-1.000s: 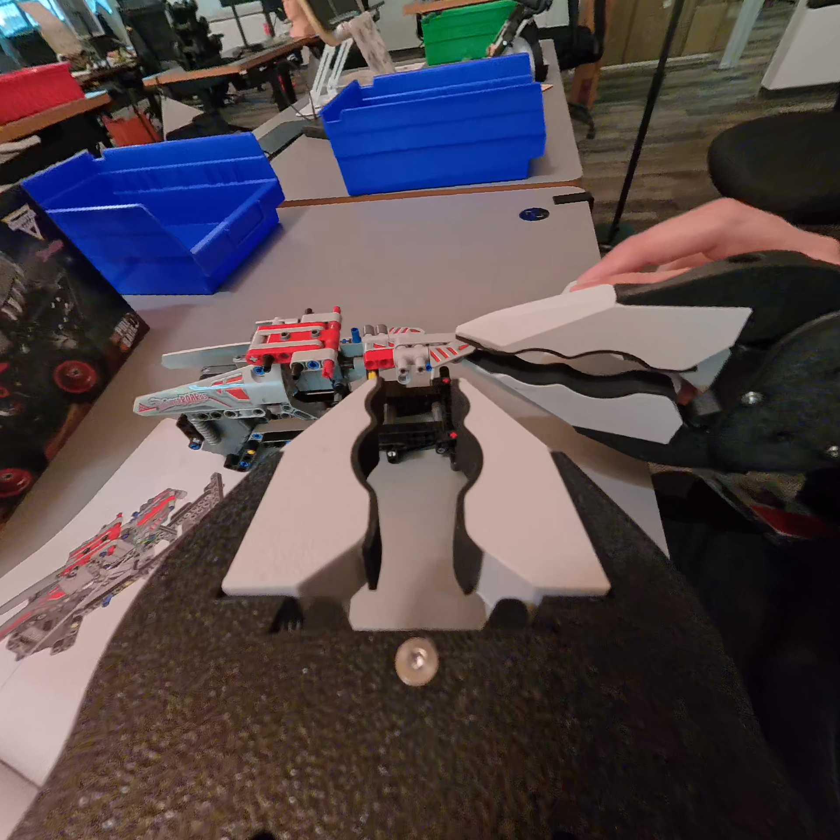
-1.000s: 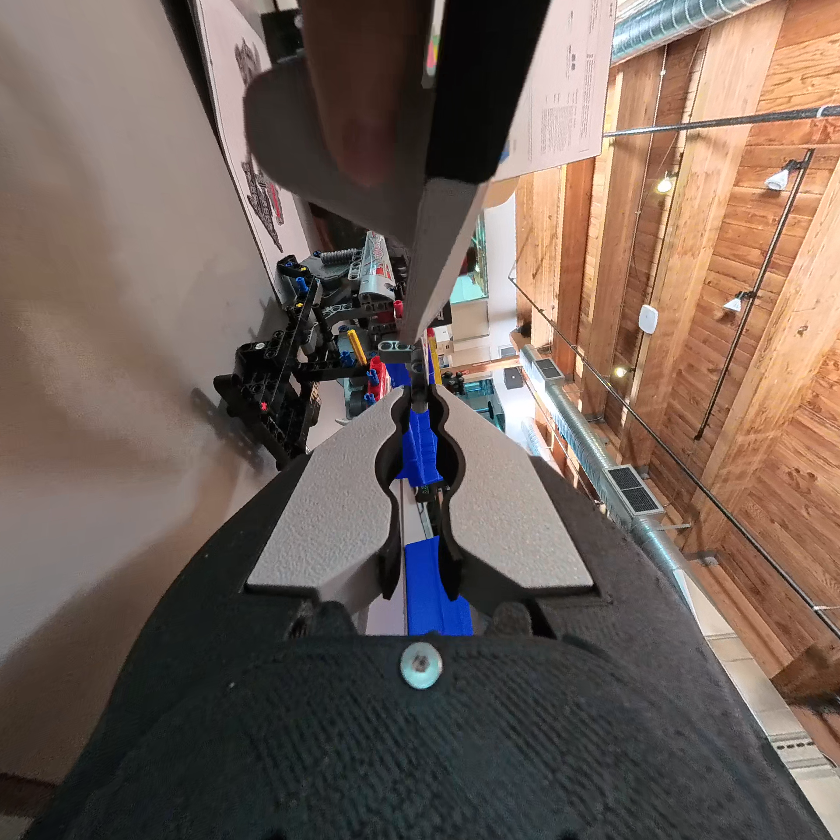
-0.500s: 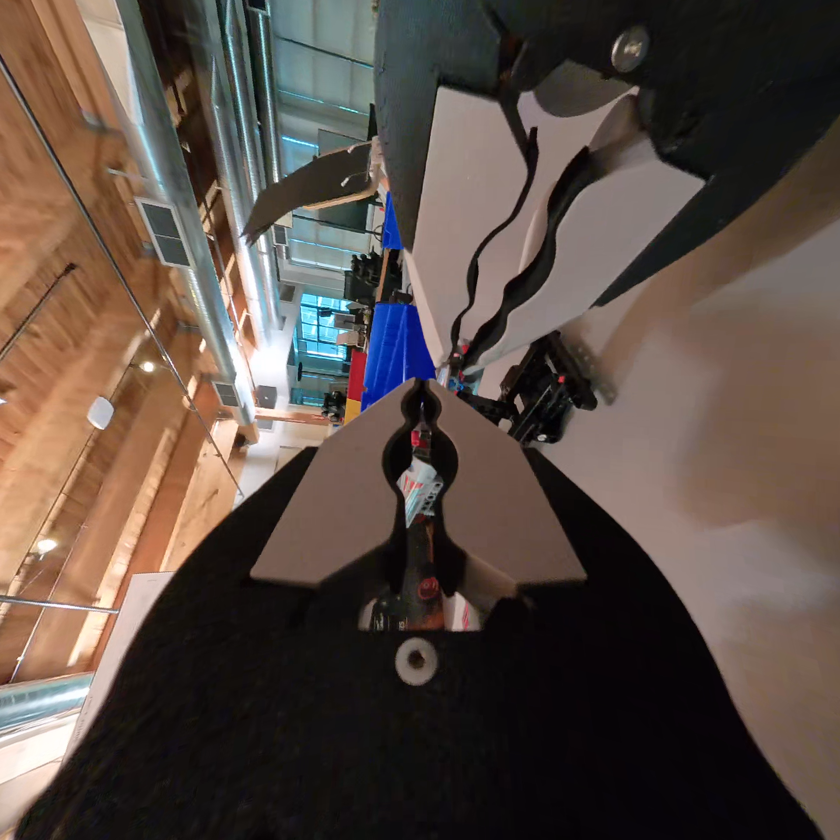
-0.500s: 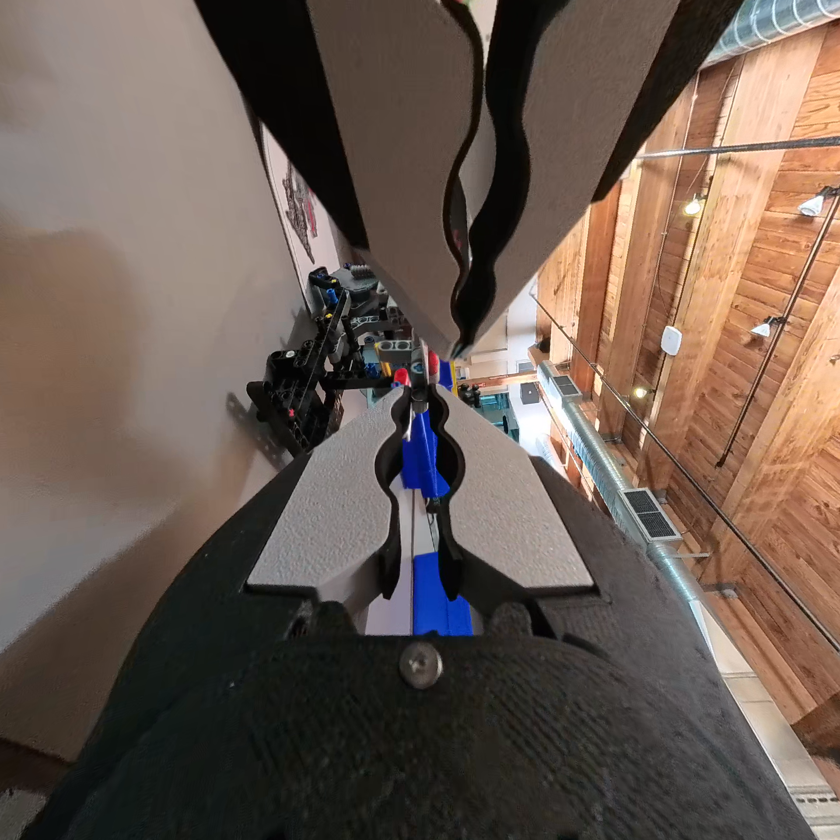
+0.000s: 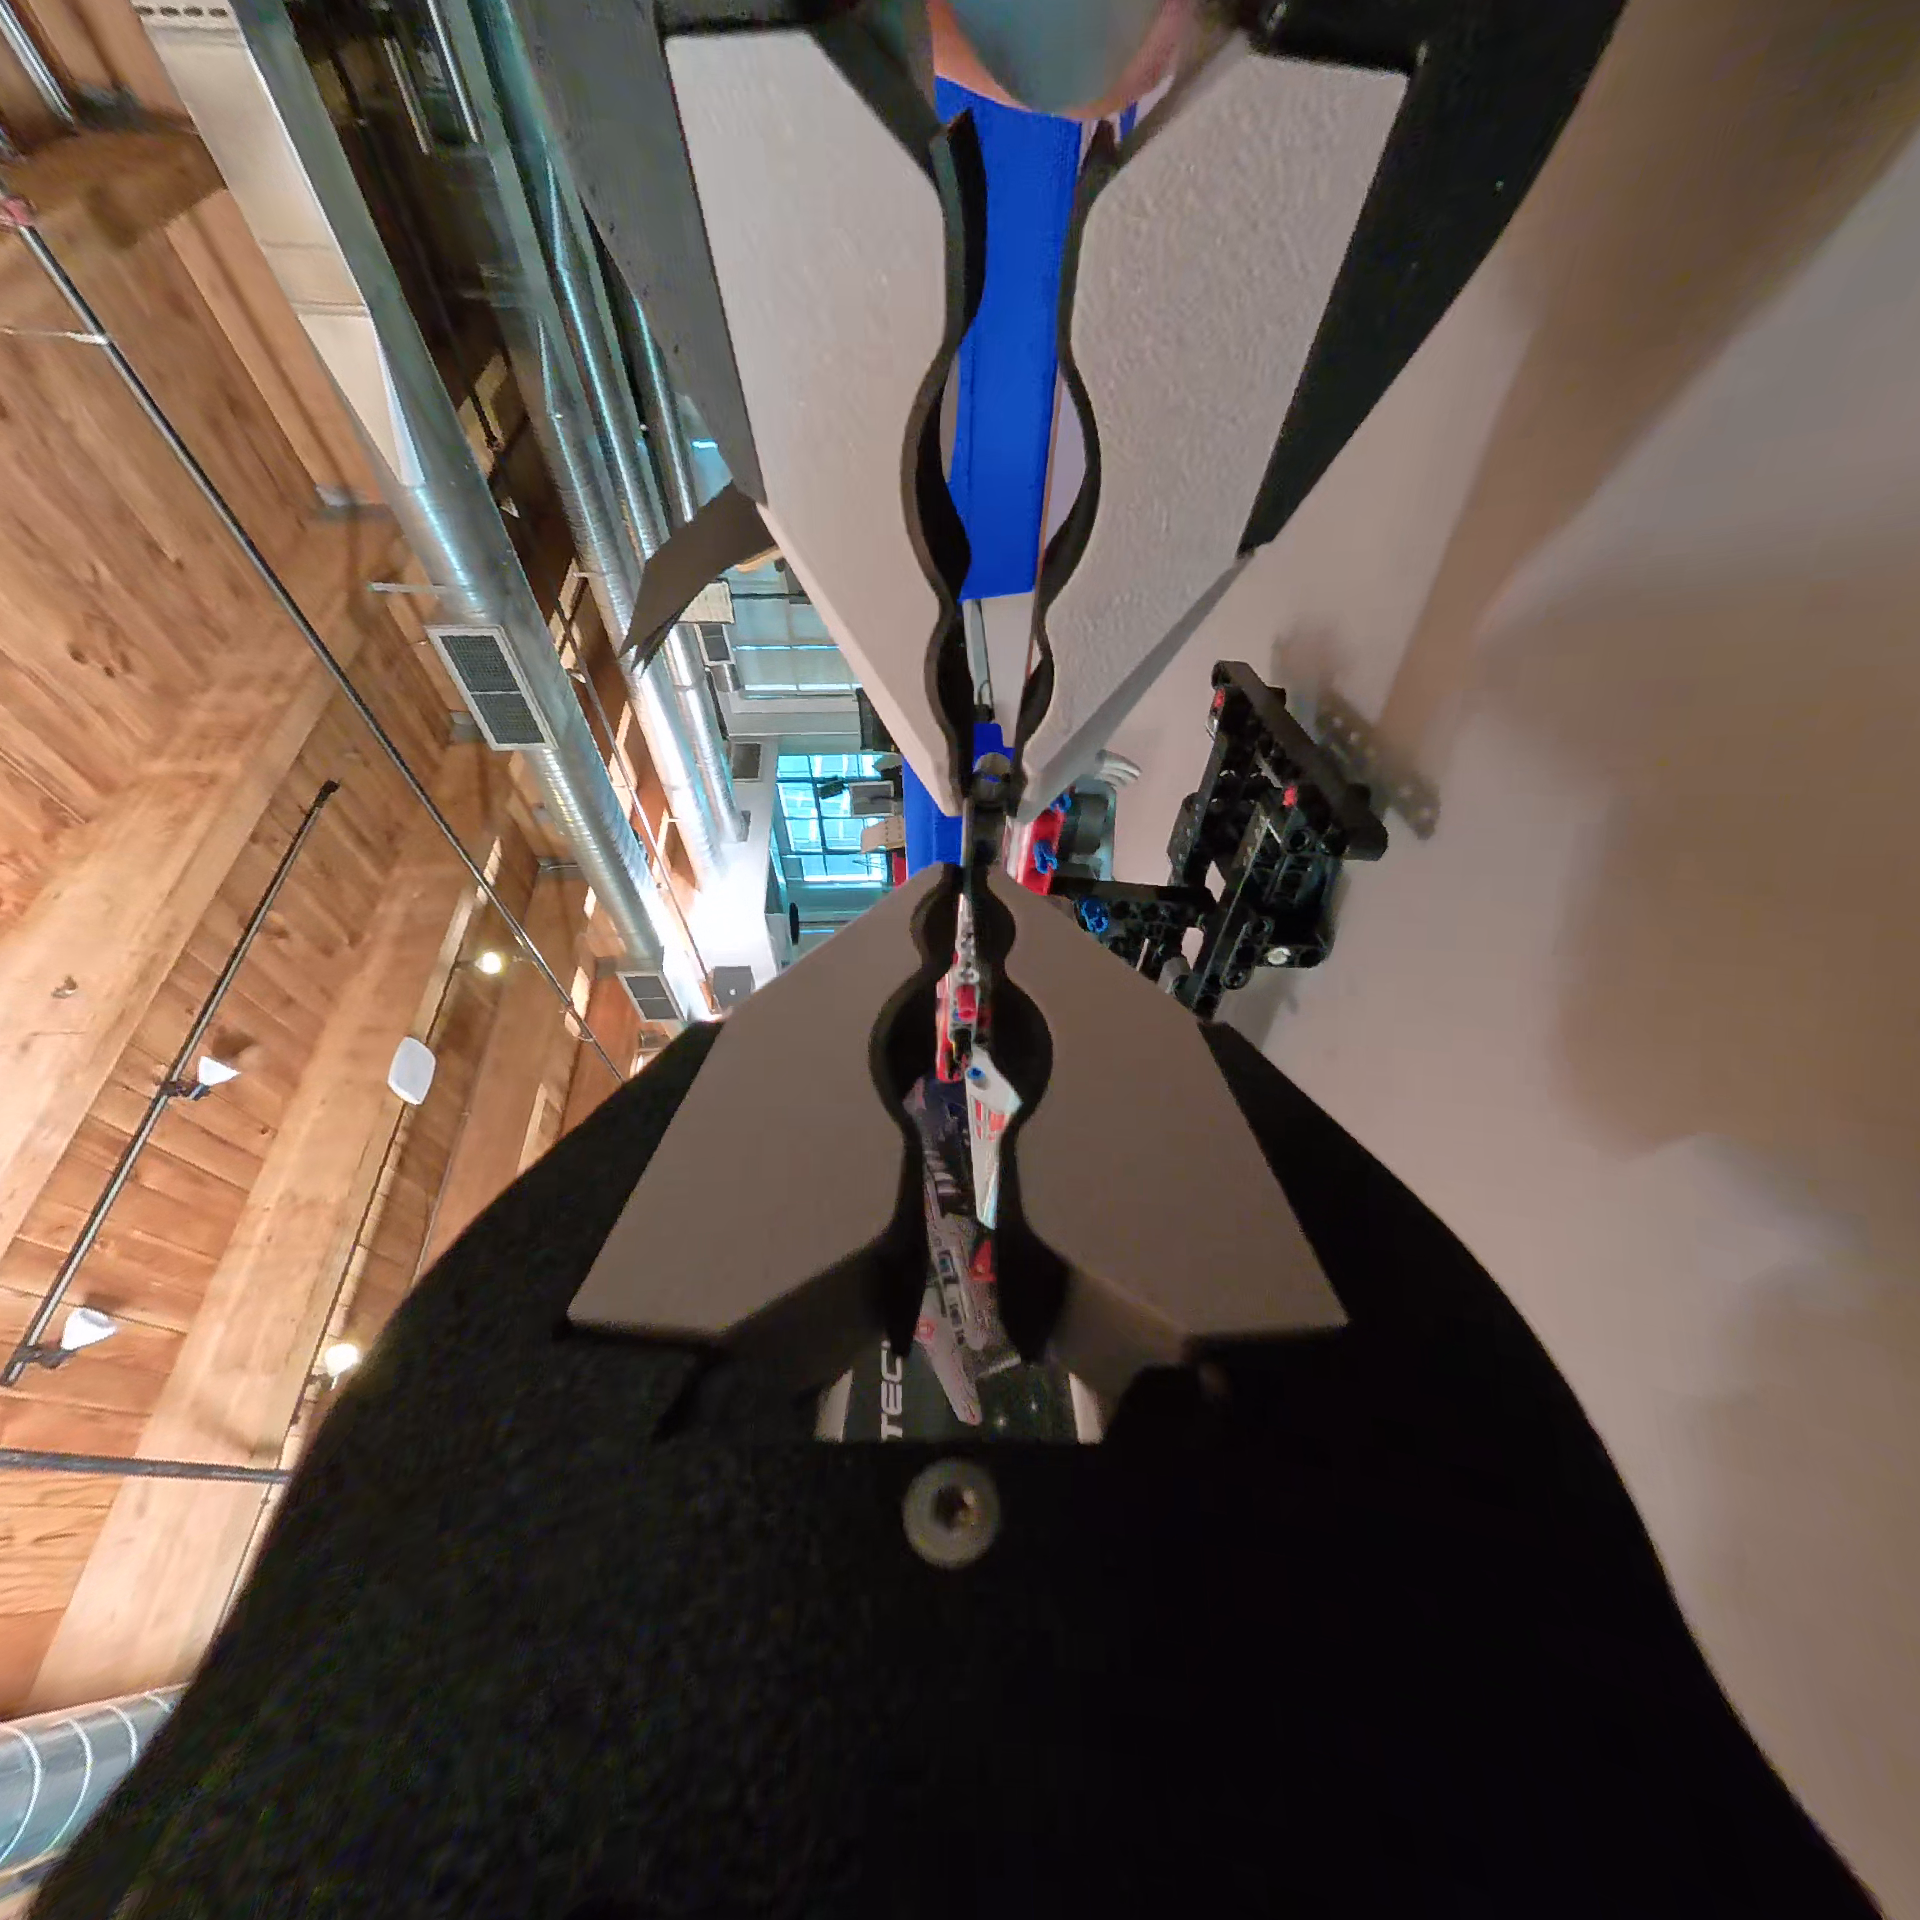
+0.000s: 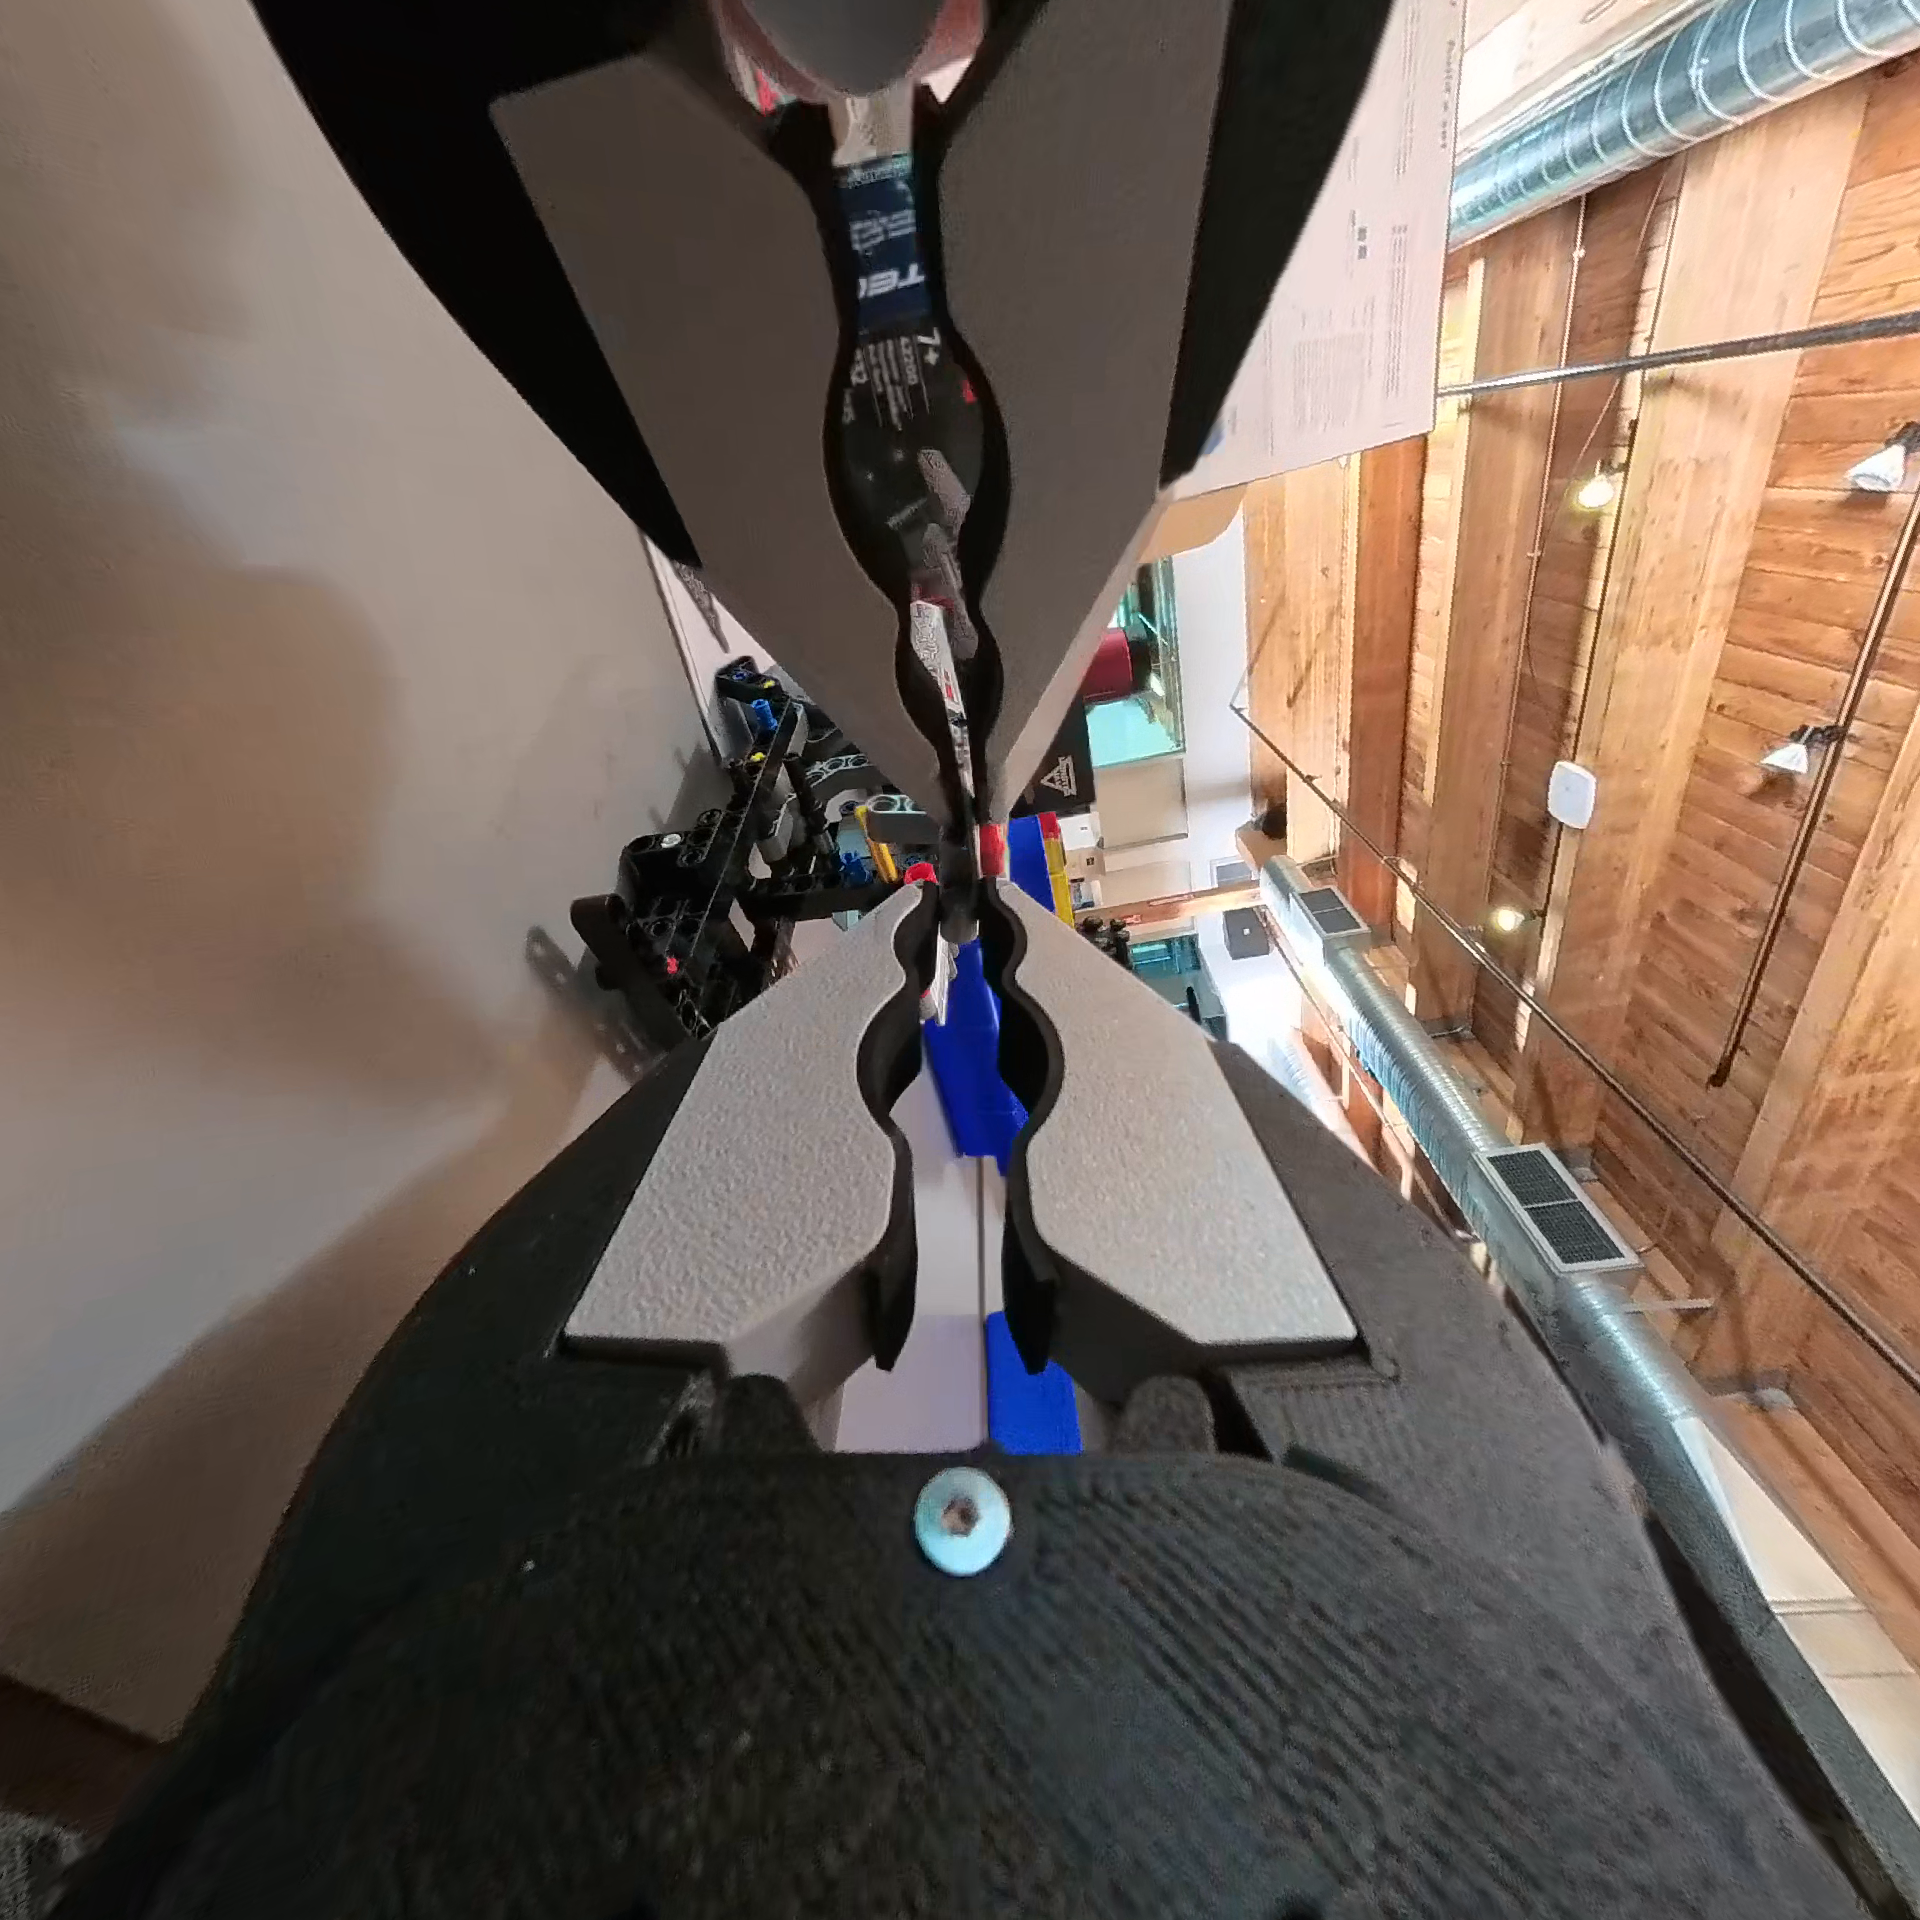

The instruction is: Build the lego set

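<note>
The lego model, a black frame (image 5: 1268, 862) with red, grey and white parts, lies on the grey table (image 5: 1662, 935). Both wrist views are rolled sideways, so the table stands like a wall. My left gripper (image 5: 971, 888) is shut on the model's thin white and red panel (image 5: 982, 1132), seen edge-on between its fingers. My right gripper (image 5: 982, 795) meets it tip to tip from above. In the right wrist view my right gripper (image 6: 961, 909) is shut on a small part at the model's (image 6: 707, 935) top edge, and the left gripper (image 6: 961, 821) faces it.
A blue bin (image 5: 1013, 312) stands behind the grippers; it also shows in the right wrist view (image 6: 971, 1070). The lego box (image 5: 935, 1382) shows through the left fingers. A printed paper sheet (image 6: 1340, 260) is at the upper right. Wooden ceiling and ducts fill the far side. Only a small space, under 4 cm, lies between the two pairs of fingers.
My left gripper was open and upright in front of the model; it has rolled sideways and shut on the model's panel, lining up tip to tip with the right gripper, which stays shut.
</note>
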Demonstrator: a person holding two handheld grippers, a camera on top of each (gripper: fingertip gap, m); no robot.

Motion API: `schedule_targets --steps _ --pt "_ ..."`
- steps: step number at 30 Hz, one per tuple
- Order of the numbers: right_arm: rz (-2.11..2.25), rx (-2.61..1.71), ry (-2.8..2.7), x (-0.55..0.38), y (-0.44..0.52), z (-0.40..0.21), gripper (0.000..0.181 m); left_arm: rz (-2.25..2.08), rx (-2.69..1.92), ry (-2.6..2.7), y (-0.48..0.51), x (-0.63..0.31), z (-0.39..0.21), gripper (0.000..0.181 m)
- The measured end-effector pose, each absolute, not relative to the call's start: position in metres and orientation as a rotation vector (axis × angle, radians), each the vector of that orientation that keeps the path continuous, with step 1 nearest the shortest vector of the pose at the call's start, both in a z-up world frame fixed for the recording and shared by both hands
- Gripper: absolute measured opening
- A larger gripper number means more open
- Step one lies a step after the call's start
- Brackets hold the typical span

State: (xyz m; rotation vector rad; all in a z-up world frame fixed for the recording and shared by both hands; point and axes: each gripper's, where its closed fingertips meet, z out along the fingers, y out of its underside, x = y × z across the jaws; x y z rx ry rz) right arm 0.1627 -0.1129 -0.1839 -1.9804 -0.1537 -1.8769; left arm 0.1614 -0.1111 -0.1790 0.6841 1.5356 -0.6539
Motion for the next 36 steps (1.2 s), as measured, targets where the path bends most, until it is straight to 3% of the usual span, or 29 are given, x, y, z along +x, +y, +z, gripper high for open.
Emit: schedule_targets --steps 6,12,18,23,27,36 --pt "-1.653 -1.99 -0.047 0.165 -0.12 -0.188 0.008 -0.65 0.696 1.501 -0.112 0.173 -0.183 0.0" --pt "-0.968 -1.725 0.546 0.179 -0.156 -0.173 0.05 -0.613 0.7 1.422 -0.114 0.187 -0.182 0.0" --pt "-0.521 -1.808 0.678 0.191 -0.149 -0.206 0.07 -0.558 0.728 1.404 -0.113 0.19 -0.193 0.0" --pt "-0.462 -1.8 0.678 0.194 -0.141 -0.206 0.058 -0.547 0.723 1.358 -0.115 0.189 -0.19 0.0" --pt "-0.437 -1.809 0.673 0.194 -0.137 -0.207 0.061 -0.548 0.723 1.339 -0.116 0.189 -0.191 0.0" --pt "-0.418 -1.796 0.685 0.197 -0.137 -0.207 0.048 -0.581 0.715 1.334 -0.118 0.189 -0.193 0.0"
